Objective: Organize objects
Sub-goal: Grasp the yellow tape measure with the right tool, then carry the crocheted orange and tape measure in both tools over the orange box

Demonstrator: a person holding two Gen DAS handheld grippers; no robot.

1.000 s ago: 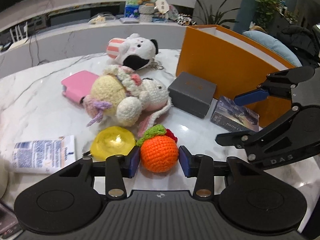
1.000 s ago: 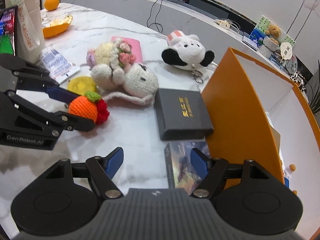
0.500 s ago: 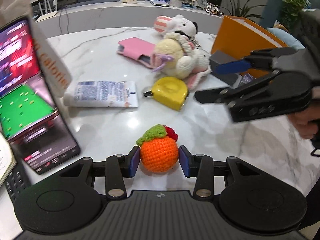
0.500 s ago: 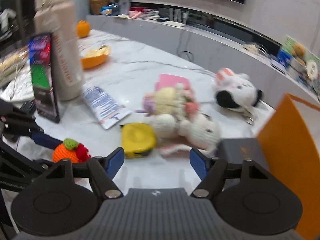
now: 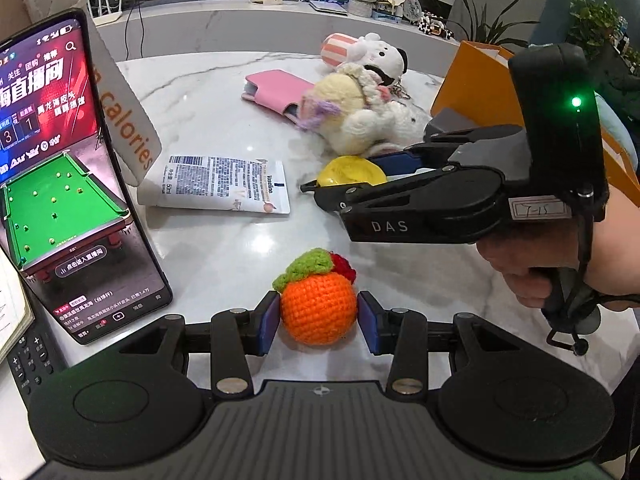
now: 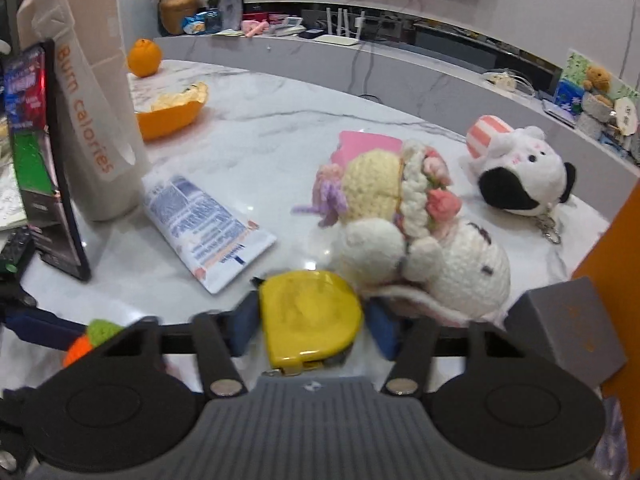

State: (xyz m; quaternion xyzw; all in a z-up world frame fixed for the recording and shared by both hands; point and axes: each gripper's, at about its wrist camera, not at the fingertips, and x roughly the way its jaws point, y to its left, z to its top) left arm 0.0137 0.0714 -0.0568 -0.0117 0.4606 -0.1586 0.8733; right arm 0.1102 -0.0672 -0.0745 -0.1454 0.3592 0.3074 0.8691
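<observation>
Left wrist view shows the left gripper (image 5: 318, 316) clenched on the crochet orange (image 5: 318, 307), soft and light, held at its sides over the table (image 5: 224, 256); right gripper (image 6: 310, 322) clamps the yellow tape measure (image 6: 310, 316), hard and smooth, by its flat faces.

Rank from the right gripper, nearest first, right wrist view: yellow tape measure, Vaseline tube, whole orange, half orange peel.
1. Yellow tape measure: between the right gripper pads.
2. Vaseline tube: left of centre, flat on the table.
3. Half orange peel: farther back, left.
4. Whole orange: far left edge of the table.
</observation>
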